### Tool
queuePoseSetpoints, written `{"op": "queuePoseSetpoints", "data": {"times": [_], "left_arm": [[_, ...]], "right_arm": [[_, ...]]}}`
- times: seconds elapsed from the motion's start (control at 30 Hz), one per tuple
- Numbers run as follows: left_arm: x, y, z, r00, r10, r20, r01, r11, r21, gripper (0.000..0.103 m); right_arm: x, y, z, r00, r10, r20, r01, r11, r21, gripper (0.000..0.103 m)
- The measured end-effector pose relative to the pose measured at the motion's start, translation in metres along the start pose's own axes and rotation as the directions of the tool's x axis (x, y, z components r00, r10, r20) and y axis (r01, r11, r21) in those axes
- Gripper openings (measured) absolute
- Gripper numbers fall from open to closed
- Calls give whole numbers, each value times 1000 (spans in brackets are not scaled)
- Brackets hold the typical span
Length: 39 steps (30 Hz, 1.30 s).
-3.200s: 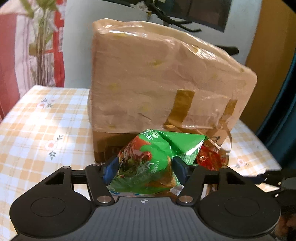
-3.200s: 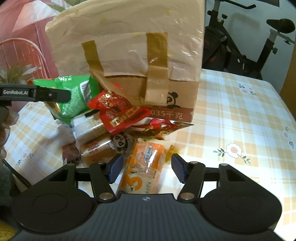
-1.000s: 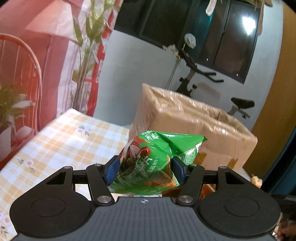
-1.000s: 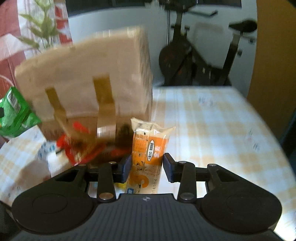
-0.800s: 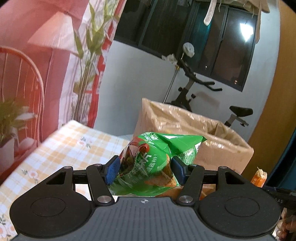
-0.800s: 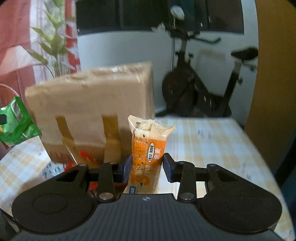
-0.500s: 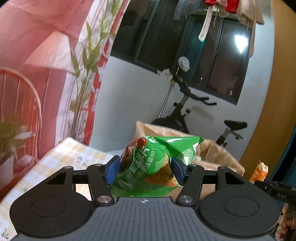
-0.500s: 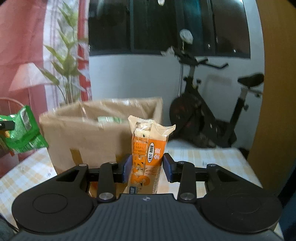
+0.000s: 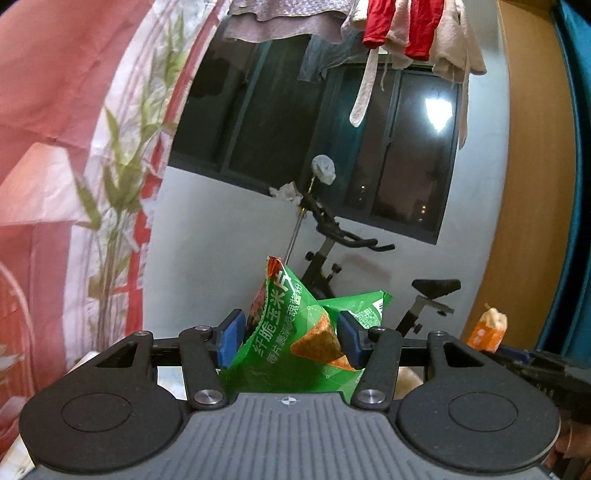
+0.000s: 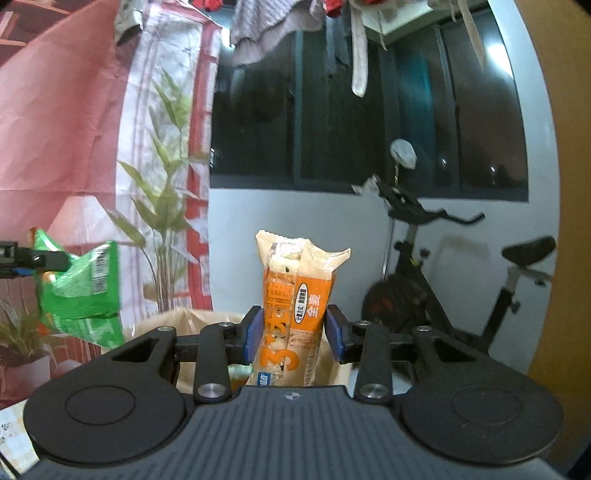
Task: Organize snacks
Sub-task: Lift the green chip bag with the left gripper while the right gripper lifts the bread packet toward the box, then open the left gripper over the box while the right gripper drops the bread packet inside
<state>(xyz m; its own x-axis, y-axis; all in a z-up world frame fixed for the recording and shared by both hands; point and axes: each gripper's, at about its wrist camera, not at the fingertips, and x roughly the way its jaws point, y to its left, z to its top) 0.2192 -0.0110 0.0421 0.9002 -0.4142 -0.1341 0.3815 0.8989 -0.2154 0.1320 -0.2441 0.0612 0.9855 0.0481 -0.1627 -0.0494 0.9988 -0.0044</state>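
Green chip bag (image 9: 295,332) is squeezed by the left gripper (image 9: 290,334), whose fingers have just narrowed; the orange snack pack (image 10: 291,314) is clamped upright by the right gripper (image 10: 293,328) above the paper bag (image 10: 207,321). Both should be lowered into its mouth before release.

We're in a home: laundry (image 9: 406,26) hangs above a dark window (image 10: 369,110), exercise bike (image 10: 443,280) by the wall.
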Motion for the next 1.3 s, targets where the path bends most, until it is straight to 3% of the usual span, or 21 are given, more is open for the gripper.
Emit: {"op": "queuePoseSetpoints", "data": {"times": [0.13, 0.2, 0.4, 0.47, 0.53, 0.57, 0.63, 0.77, 1.3], "left_arm": [[29, -4, 6, 1000, -25, -5, 25, 1000, -2, 57], [46, -7, 4, 1000, -2, -26, 3, 999, 32, 57], [93, -8, -21, 984, 4, -180, 6, 999, 52, 59], [104, -8, -32, 974, -16, -227, 26, 999, 40, 65], [110, -4, -40, 967, 5, -255, 4, 999, 34, 77], [111, -1, -43, 966, 17, -259, -8, 999, 34, 78], [113, 5, -45, 963, 30, -267, -24, 999, 26, 78], [107, 15, -47, 964, 43, -262, -40, 999, 19, 78], [61, 13, -42, 968, 83, -238, -76, 996, 36, 79]], "right_arm": [[18, 6, 4, 1000, 31, 6, -31, 999, -17, 39], [29, 8, 4, 999, 42, -5, -42, 999, -17, 39], [62, 12, -10, 996, 43, -75, -44, 999, -11, 39], [71, 13, -17, 993, 35, -115, -36, 999, -4, 39], [78, 12, -23, 986, 35, -160, -33, 999, 12, 39], [82, 11, -26, 982, 33, -184, -30, 999, 22, 39], [87, 10, -31, 974, 30, -224, -23, 999, 32, 41], [85, 9, -35, 970, 44, -238, -39, 999, 25, 60], [65, 19, -47, 964, 57, -258, -53, 998, 21, 61]]}}
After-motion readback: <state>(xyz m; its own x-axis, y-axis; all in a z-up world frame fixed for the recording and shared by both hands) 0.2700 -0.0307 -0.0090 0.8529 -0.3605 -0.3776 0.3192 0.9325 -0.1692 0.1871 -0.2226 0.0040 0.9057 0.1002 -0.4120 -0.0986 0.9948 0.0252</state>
